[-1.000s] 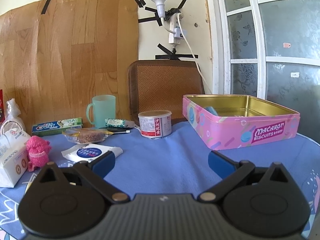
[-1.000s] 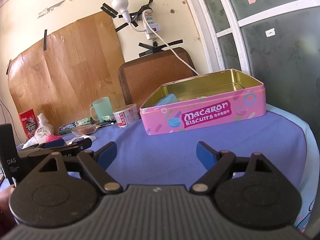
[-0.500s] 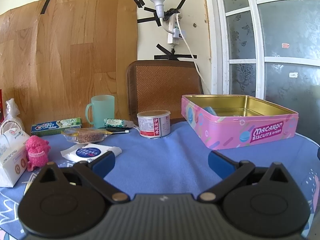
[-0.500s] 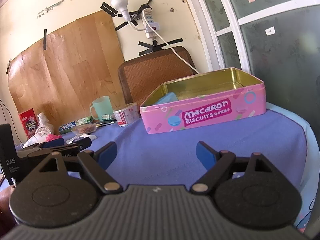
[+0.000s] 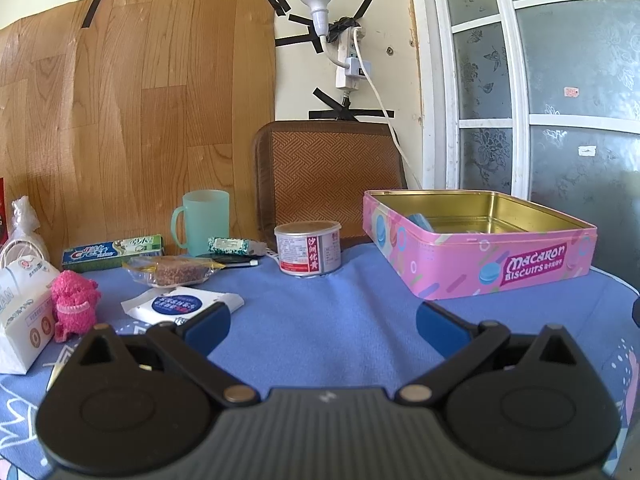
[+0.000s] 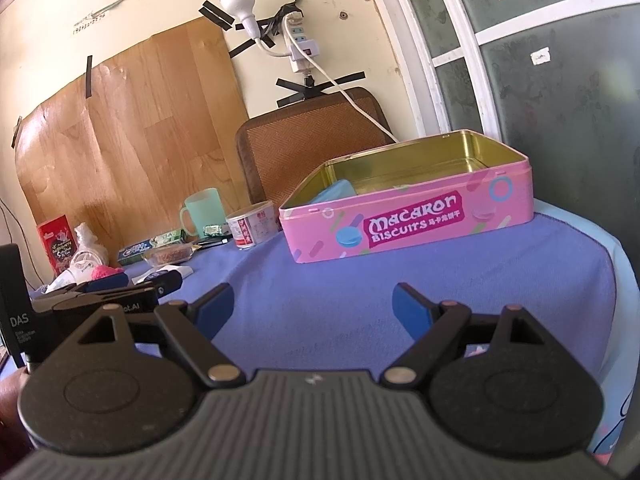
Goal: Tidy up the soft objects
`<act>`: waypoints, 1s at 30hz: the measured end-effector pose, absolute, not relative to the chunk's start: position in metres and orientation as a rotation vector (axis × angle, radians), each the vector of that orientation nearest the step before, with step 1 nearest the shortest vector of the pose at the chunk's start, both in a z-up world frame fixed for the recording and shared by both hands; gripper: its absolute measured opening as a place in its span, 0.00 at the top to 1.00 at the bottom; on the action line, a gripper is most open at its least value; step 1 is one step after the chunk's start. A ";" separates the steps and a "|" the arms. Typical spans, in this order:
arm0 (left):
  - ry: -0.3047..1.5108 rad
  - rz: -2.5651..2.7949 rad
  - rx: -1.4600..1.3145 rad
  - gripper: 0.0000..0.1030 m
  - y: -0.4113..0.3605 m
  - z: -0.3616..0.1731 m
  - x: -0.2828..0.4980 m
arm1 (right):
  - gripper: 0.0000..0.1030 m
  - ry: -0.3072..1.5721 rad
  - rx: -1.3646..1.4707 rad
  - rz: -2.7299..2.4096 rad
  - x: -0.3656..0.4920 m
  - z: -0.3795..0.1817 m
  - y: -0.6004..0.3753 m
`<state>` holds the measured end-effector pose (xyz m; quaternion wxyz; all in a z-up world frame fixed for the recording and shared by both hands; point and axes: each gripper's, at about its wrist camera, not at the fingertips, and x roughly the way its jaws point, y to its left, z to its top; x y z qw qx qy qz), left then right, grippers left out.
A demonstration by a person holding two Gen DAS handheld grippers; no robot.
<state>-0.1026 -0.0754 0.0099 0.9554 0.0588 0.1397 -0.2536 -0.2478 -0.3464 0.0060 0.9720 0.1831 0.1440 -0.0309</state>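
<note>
A pink fuzzy soft toy (image 5: 75,304) stands on the blue tablecloth at the left, beside a white carton (image 5: 22,312); it shows partly in the right wrist view (image 6: 105,271). An open pink Macaron Biscuits tin (image 5: 500,264) sits at the right, also in the right wrist view (image 6: 408,224), with a light blue soft object (image 6: 334,192) inside its left end. My left gripper (image 5: 322,326) is open and empty over the cloth, right of the toy. My right gripper (image 6: 312,304) is open and empty, in front of the tin.
A green mug (image 5: 204,220), a food can (image 5: 308,246), a toothpaste box (image 5: 112,252), a wrapped snack (image 5: 176,274) and a white packet (image 5: 182,304) lie behind the left gripper. A woven chair back (image 5: 328,176) stands behind the table. The left gripper body (image 6: 100,300) is left of my right gripper.
Both views shift only slightly; the left gripper drifted a little to the right. Both grippers stay open and empty.
</note>
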 end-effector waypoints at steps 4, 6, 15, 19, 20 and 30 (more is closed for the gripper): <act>0.283 -0.516 0.118 0.00 -0.075 0.010 -0.102 | 0.14 0.292 0.368 -0.061 -0.248 0.006 -0.345; 0.282 -0.516 0.117 0.00 -0.075 0.010 -0.102 | 0.14 0.292 0.365 -0.060 -0.248 0.006 -0.345; 0.279 -0.516 0.115 0.00 -0.075 0.010 -0.103 | 0.14 0.295 0.361 -0.059 -0.248 0.005 -0.343; 0.282 -0.518 0.116 0.00 -0.075 0.010 -0.103 | 0.14 0.294 0.361 -0.059 -0.248 0.005 -0.343; 0.283 -0.518 0.117 0.00 -0.075 0.010 -0.103 | 0.14 0.294 0.361 -0.059 -0.248 0.005 -0.343; 0.284 -0.525 0.121 0.00 -0.076 0.011 -0.103 | 0.14 0.299 0.367 -0.061 -0.249 0.005 -0.343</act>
